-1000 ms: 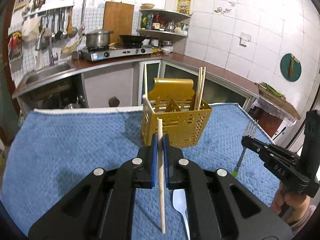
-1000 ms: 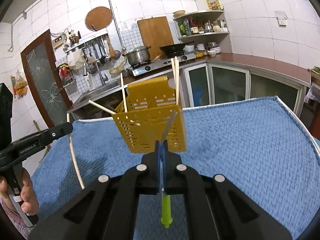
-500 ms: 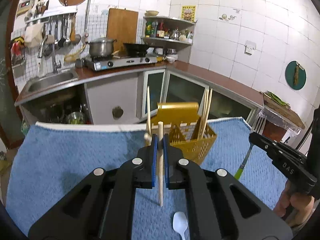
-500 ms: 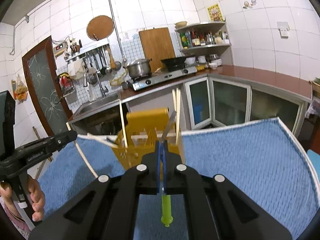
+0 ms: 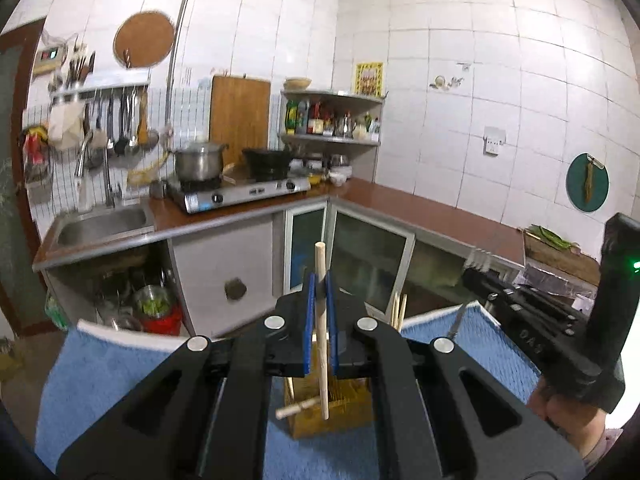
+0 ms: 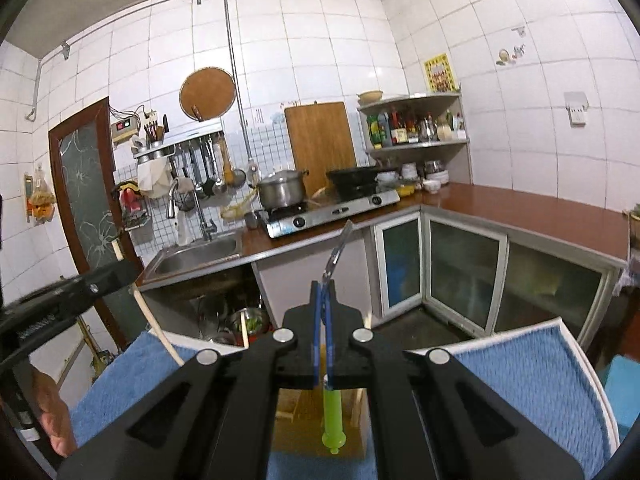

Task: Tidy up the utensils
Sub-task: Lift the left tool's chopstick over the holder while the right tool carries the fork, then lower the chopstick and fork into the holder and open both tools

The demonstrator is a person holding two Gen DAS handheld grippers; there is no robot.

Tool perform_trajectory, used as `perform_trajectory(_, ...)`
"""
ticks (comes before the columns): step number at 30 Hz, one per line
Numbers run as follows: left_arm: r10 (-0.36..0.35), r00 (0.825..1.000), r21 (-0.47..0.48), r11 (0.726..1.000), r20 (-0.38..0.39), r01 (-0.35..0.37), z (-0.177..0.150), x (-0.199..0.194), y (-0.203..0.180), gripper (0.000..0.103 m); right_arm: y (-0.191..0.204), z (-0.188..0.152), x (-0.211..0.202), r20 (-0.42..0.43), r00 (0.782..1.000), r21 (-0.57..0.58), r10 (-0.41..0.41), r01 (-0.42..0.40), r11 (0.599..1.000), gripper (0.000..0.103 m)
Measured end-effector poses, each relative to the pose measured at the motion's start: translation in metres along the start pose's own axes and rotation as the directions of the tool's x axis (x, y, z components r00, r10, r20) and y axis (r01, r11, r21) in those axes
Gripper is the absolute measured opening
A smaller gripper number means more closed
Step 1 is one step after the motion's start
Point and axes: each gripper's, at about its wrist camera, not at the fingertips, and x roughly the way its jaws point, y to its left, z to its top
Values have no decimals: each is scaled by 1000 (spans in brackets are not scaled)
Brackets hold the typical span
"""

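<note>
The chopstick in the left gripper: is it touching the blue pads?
Touching. The left wrist view shows the chopstick clamped upright in the left gripper, both blue pads against it, no gap visible.

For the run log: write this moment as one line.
left gripper: jaws shut on chopstick | right gripper: jaws shut on fork | both above yellow holder | blue towel underneath

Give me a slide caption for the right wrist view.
Right gripper clamps a green-handled fork above the yellow utensil caddy.
</note>
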Motion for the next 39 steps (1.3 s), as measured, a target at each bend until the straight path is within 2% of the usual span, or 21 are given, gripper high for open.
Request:
perform_trajectory(5, 18, 999, 35, 999, 37, -19, 9, 19, -7, 4, 5, 1, 27, 25, 1000, -20, -1, 2, 1000, 2)
perform_trajectory(9, 23, 1000, 23, 999, -8, -23, -15, 51, -2, 4, 3, -21, 51, 29, 1000, -48, -6, 7, 999, 2)
perform_trajectory(19, 24, 985, -20, 999, -169, -28, -86, 110, 21, 5, -13, -85, 101, -114, 993, -63, -35, 28, 998, 2)
perform_trajectory(25, 39, 971, -38, 998, -237, -49, -103, 121, 28, 7, -20, -105, 109, -223, 975, -61, -22, 9, 998, 5)
perform_trajectory(26, 43, 970, -41, 998, -239, -54, -103, 119, 29, 8, -23, -106, 106, -234, 972, -47, -23, 13, 999, 9)
perform_trajectory(27, 43, 971, -48, 997, -234, -55, -102, 113, 31, 15, -25, -104, 100, -227, 973, -42, -30, 21, 999, 17)
perform_trajectory(28, 41, 973, -53, 997, -226, -54, -100, 108, 32, 22, -26, -103, 95, -217, 976, -41, -35, 26, 999, 44)
perform_trajectory(29, 41, 977, -58, 997, -209, -55, -98, 101, 33, 39, -28, -101, 83, -181, 982, -41, -46, 39, 998, 59)
perform_trajectory(30, 52, 982, -60, 996, -183, -64, -96, 91, 35, 55, -29, -100, 76, -166, 985, -46, -53, 46, 998, 59)
perform_trajectory(32, 66, 986, -59, 995, -151, -75, -92, 76, 36, 68, -32, -100, 60, -169, 983, -50, -72, 64, 997, 59)
perform_trajectory(34, 59, 989, -61, 996, -138, -68, -91, 60, 38, 75, -36, -103, 44, -171, 982, -43, -85, 79, 996, 59)
perform_trajectory(36, 45, 990, -73, 996, -136, -56, -95, 43, 42, 90, -36, -108, 28, -177, 978, -52, -107, 99, 994, 60)
perform_trajectory(38, 47, 991, -83, 995, -125, -58, -101, 29, 45, 97, -35, -116, 9, -189, 975, -62, -115, 105, 993, 68)
perform_trajectory(39, 51, 991, -87, 994, -120, -62, -108, 19, 48, 98, -33, -119, 2, -192, 974, -66, -117, 107, 992, 71)
